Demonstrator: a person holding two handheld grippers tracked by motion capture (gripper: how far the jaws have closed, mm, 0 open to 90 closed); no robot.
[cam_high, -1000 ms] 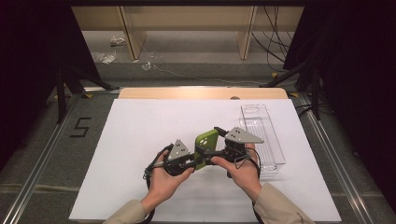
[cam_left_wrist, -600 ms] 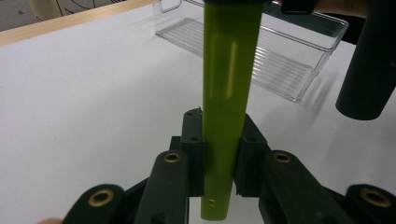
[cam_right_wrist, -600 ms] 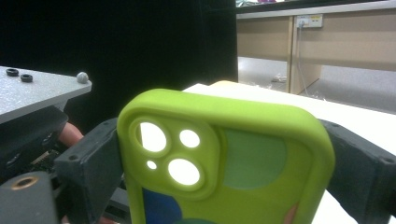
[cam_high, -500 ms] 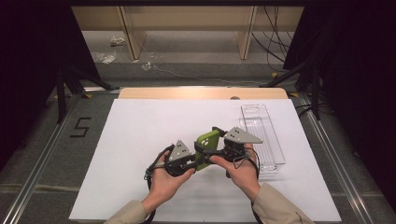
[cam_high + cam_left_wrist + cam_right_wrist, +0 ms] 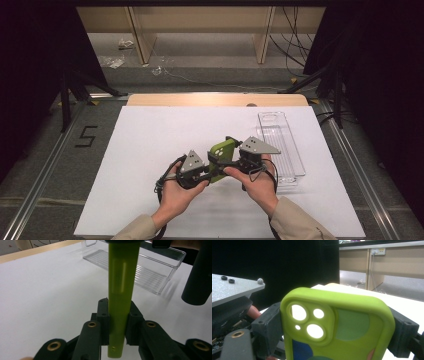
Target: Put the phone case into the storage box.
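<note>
A lime-green phone case [image 5: 220, 151] is held above the white table between both grippers. My left gripper [image 5: 212, 171] is shut on its thin lower edge; in the left gripper view the case [image 5: 121, 290] stands edge-on between the pads of the left gripper [image 5: 119, 323]. My right gripper [image 5: 224, 150] comes in from the right. Its jaws have just been closing across the case's width. In the right gripper view the case's back with its camera cut-outs [image 5: 342, 325] sits between the right gripper [image 5: 337, 331] pads, which meet both its sides.
A clear plastic tray [image 5: 280, 145] lies on the white sheet to the right of the hands, and shows as the tray [image 5: 150, 267] behind the case. The wooden table edge [image 5: 215, 99] runs along the far side. Dark floor and cables lie beyond.
The right gripper's jaws have drawn a little closer onto the case's sides. Both hands and the case stay where they were.
</note>
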